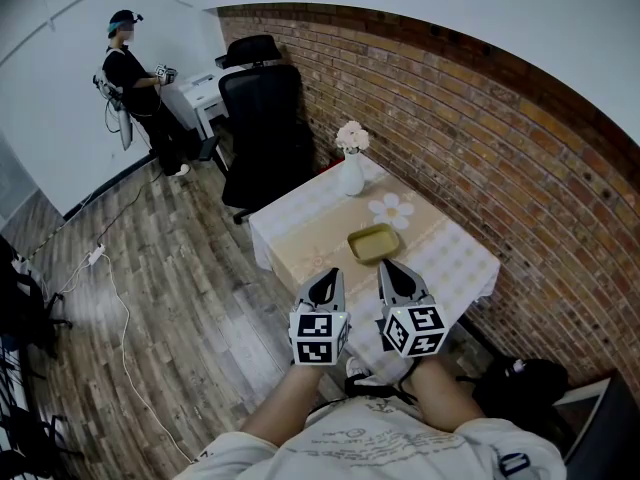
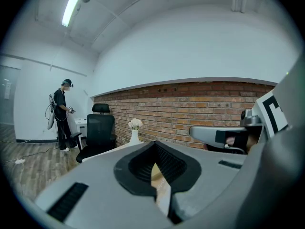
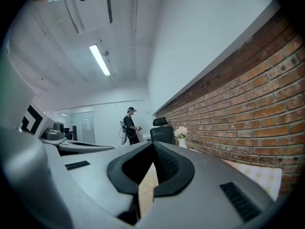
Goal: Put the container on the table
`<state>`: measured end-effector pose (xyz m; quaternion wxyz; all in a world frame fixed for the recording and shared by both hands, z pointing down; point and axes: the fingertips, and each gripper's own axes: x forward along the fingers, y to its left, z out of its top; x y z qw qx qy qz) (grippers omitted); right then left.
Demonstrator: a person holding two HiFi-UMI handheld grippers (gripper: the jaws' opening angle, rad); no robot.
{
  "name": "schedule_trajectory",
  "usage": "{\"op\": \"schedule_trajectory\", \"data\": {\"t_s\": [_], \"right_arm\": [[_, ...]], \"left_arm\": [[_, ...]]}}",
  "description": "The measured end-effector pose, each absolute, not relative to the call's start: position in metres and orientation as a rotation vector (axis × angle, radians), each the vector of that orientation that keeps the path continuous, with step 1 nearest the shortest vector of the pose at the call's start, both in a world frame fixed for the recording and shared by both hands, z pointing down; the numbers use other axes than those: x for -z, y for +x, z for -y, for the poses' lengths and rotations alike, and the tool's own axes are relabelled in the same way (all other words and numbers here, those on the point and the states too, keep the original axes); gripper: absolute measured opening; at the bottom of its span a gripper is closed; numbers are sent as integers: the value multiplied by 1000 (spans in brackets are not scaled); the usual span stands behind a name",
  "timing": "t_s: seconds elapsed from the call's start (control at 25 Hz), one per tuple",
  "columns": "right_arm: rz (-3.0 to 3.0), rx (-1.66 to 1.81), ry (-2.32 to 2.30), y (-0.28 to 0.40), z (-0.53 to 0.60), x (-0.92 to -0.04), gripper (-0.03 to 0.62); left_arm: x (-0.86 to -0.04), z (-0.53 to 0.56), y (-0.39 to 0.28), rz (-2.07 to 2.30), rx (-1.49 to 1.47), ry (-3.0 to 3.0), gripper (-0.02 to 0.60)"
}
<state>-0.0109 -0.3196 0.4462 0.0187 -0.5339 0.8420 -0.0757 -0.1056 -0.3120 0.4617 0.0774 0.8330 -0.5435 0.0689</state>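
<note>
The container (image 1: 374, 242), a shallow olive-yellow rectangular dish, lies flat on the checked cloth of the table (image 1: 455, 258), near its middle. Just short of it, over the table's near edge, my left gripper (image 1: 328, 275) and right gripper (image 1: 388, 266) hang side by side. Each points toward the dish without touching it. The left gripper (image 2: 153, 144) has its jaws together with nothing between them. The right gripper (image 3: 153, 144) is likewise shut and empty. Only a thin slit of the tabletop shows between each pair of jaws.
A white vase of flowers (image 1: 351, 166) and a daisy-shaped mat (image 1: 391, 208) sit at the table's far end. A black office chair (image 1: 262, 118) stands beyond it, along the brick wall (image 1: 470, 118). A person (image 1: 133, 78) stands far left. A dark bag (image 1: 520, 383) lies on the floor to the right.
</note>
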Motion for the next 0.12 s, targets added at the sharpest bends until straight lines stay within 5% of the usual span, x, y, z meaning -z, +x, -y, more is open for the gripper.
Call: {"op": "schedule_trajectory", "data": {"t_s": [0.12], "right_arm": [[-2617,226,-1664,-11,320,-444,3]], "left_arm": [[-462,312,-108,1628,-210,2492,5]]}}
